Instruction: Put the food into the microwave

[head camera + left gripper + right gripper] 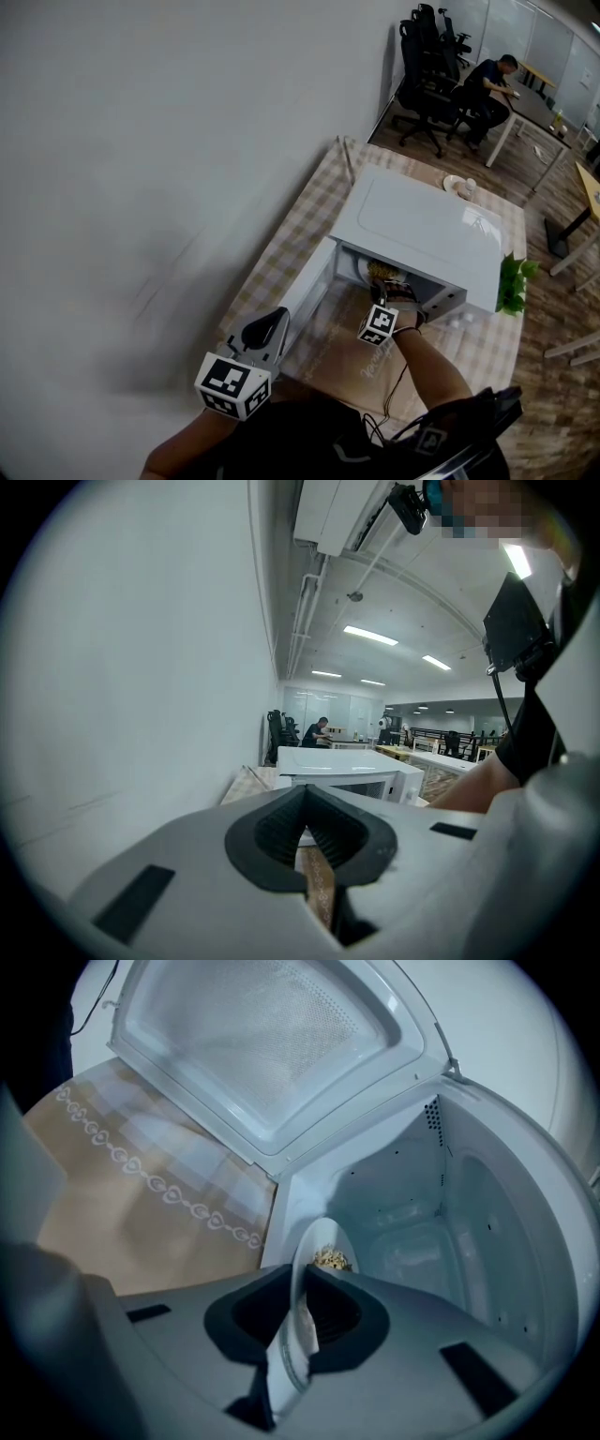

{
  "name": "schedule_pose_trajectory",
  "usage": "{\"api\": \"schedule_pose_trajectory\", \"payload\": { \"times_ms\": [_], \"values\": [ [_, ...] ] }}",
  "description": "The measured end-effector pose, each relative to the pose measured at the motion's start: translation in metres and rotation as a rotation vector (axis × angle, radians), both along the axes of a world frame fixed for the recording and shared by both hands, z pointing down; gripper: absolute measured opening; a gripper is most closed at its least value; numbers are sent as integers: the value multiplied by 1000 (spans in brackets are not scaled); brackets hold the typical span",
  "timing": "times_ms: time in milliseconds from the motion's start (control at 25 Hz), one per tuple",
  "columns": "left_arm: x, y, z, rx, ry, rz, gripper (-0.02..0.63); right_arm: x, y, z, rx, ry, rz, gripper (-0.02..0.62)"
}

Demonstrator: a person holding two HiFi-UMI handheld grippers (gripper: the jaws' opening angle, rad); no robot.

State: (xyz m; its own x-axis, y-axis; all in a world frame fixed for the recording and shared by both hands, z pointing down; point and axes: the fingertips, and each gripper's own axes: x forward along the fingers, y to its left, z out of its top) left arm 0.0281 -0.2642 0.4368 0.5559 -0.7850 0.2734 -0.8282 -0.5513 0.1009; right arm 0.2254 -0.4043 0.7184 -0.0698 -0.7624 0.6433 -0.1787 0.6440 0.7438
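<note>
The right gripper (302,1281) pinches the rim of the plate (310,1239) of food (328,1259) at the microwave (441,1241) mouth. The cavity lies straight ahead, with the door (253,1044) swung left of it. The left gripper (307,803), closed and empty, is farther from the microwave.

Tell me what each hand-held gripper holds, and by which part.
The right hand-held gripper pinches the plate of food by its near rim, partly inside the microwave. The left hand-held gripper is shut on nothing.
</note>
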Motion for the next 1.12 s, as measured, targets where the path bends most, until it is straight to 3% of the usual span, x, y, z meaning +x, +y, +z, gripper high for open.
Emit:
{"api": "schedule_pose_trajectory", "payload": {
  "times_ms": [600,880,1120],
  "values": [
    [4,10,1,2,-4,13,9,4,8,9,-60,20,21,69],
    [1,7,2,2,-1,4,9,-9,22,-2,-29,-53,-5,101],
    [3,6,2,2,5,15,9,-18,25,-3,-27,-132,19,14]
  ]
}}
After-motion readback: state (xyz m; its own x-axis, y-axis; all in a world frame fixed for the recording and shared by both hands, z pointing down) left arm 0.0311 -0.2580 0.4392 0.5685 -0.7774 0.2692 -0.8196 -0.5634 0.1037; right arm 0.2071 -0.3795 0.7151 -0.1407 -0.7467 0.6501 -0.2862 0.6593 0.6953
